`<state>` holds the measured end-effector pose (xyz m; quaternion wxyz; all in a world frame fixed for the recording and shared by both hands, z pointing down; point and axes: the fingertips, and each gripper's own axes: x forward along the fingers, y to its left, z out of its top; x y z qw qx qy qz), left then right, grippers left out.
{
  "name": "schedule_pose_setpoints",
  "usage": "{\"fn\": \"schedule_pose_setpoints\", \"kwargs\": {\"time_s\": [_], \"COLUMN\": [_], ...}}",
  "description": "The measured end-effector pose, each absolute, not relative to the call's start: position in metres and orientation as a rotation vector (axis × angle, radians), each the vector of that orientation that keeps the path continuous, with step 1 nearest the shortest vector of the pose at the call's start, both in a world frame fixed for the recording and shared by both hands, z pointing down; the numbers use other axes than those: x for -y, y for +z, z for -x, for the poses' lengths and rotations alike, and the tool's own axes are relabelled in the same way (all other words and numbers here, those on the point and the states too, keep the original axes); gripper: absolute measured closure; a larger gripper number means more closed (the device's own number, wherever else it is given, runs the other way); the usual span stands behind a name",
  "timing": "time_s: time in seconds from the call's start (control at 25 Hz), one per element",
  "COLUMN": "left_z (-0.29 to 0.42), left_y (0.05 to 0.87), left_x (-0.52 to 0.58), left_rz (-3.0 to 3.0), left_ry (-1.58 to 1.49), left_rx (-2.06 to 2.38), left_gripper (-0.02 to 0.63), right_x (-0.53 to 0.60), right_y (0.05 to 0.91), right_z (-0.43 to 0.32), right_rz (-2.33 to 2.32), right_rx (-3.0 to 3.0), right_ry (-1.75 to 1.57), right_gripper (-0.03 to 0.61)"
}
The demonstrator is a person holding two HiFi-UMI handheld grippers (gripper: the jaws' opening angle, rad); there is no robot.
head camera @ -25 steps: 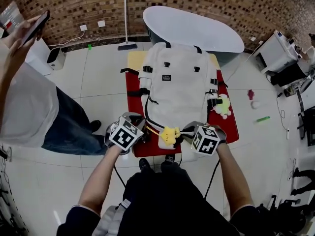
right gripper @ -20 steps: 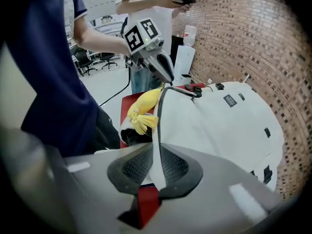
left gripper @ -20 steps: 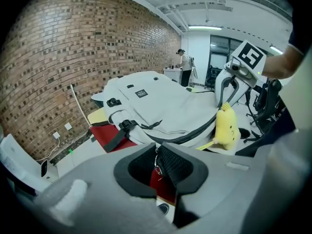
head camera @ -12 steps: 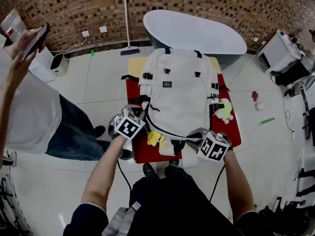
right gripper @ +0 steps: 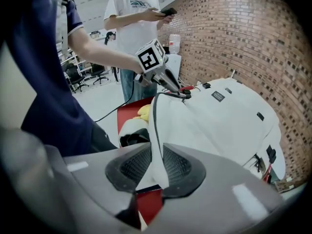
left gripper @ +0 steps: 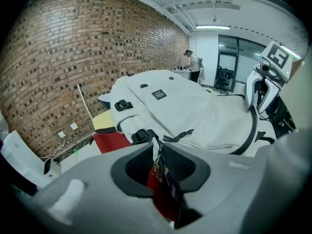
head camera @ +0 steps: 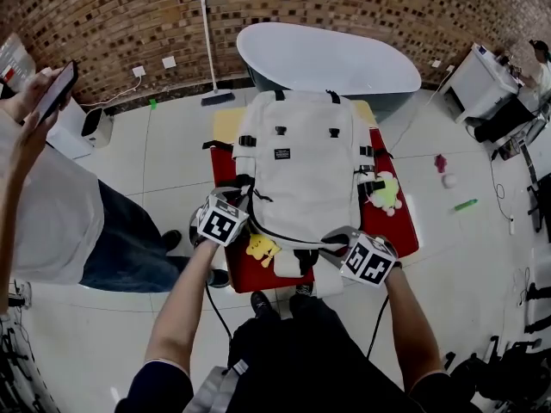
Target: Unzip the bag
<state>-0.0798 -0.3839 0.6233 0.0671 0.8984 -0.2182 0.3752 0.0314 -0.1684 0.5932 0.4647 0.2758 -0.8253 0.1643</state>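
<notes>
Red mat (head camera: 394,231): bag flap (right gripper: 158,145) between right fingers (right gripper: 180,167), just eased wider.

Head view: high up, steeply down, bag (head camera: 301,166) mid-frame. Left gripper view: low, close, across bag's lower-left edge toward brick wall (left gripper: 58,57). Right gripper view: low, close, from lower right. All share bag.

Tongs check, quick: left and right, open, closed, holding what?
Left tongs: closed on the zipper pull, jaws just eased wider.
Right tongs: closed on the backpack fabric, jaws just eased wider.
</notes>
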Motion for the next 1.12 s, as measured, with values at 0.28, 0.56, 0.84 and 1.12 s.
{"fn": "schedule_pose_setpoints", "kwargs": {"time_s": [0.28, 0.56, 0.84, 1.12], "left_z": [0.089, 0.061, 0.033, 0.002], "left_y": [0.581, 0.503, 0.436, 0.399], "left_x": [0.357, 0.314, 0.249, 0.185], "left_rz": [-2.713, -2.830, -2.868, -2.868], "left_ry": [0.870, 0.535, 0.295, 0.197], "left_rx": [0.652, 0.631, 0.680, 0.841], "left_gripper": [0.468, 0.586, 0.611, 0.611], "right_x": [0.189, 0.218, 0.209, 0.163], "right_y": [0.551, 0.478, 0.401, 0.364], "right_z": [-0.033, -0.030, -0.034, -0.041], "right_rz": [-1.067, -1.451, -1.570, -1.458], "right_rx": [2.157, 2.334, 2.557, 2.695], "right_ry": [0.427, 0.357, 0.211, 0.105], "right_gripper": [0.470, 0.569, 0.572, 0.573]}}
